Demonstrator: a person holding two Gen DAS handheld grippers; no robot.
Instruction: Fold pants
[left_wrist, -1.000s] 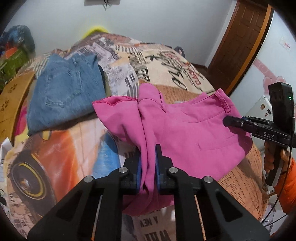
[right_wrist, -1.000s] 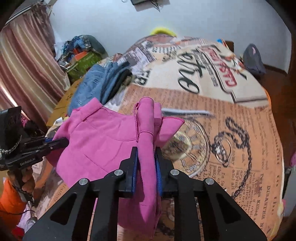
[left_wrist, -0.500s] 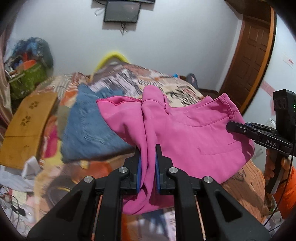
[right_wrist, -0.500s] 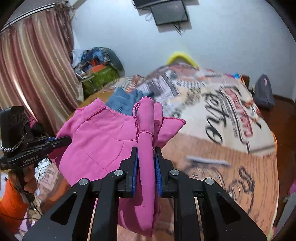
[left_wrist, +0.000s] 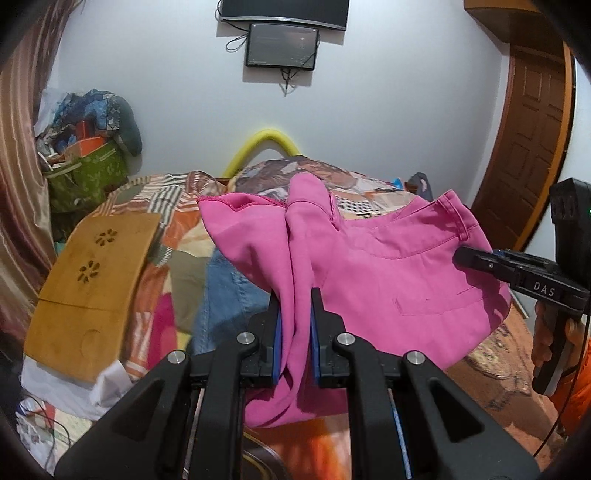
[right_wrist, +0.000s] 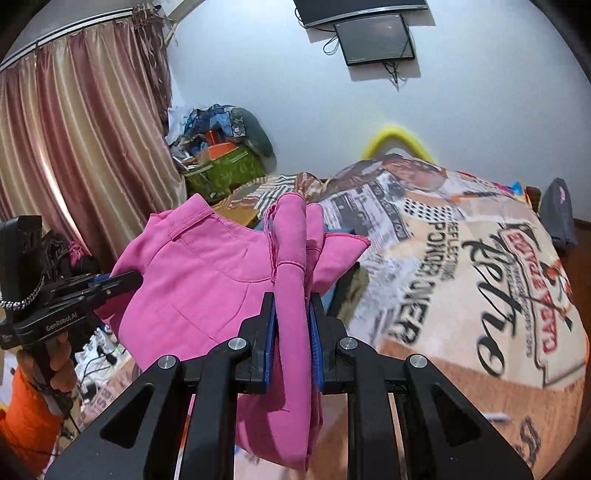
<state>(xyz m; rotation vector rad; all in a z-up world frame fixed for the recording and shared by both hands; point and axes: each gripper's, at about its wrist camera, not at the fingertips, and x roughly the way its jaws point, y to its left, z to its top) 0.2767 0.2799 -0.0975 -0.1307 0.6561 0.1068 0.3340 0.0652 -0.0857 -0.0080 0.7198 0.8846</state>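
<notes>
Pink pants (left_wrist: 388, 273) hang in the air above the bed, stretched between my two grippers. My left gripper (left_wrist: 294, 314) is shut on a bunched fold of the pink cloth. My right gripper (right_wrist: 291, 314) is shut on another bunched fold of the same pants (right_wrist: 207, 280). The right gripper also shows in the left wrist view (left_wrist: 480, 258) at the pants' waistband edge. The left gripper shows in the right wrist view (right_wrist: 118, 280) at the far left edge of the cloth. Loose cloth hangs below both jaws.
The bed has a printed retro cover (right_wrist: 480, 280). Blue jeans (left_wrist: 225, 295) lie on the bed under the pink pants. A wooden board (left_wrist: 92, 284) lies at the bed's left side. A cluttered green bag (left_wrist: 88, 177) stands in the corner. A brown door (left_wrist: 532, 147) is at the right.
Both grippers have lifted the pink pants up off the bed; the views have tilted up, so the wall and screens now show. Both grips are unchanged.
</notes>
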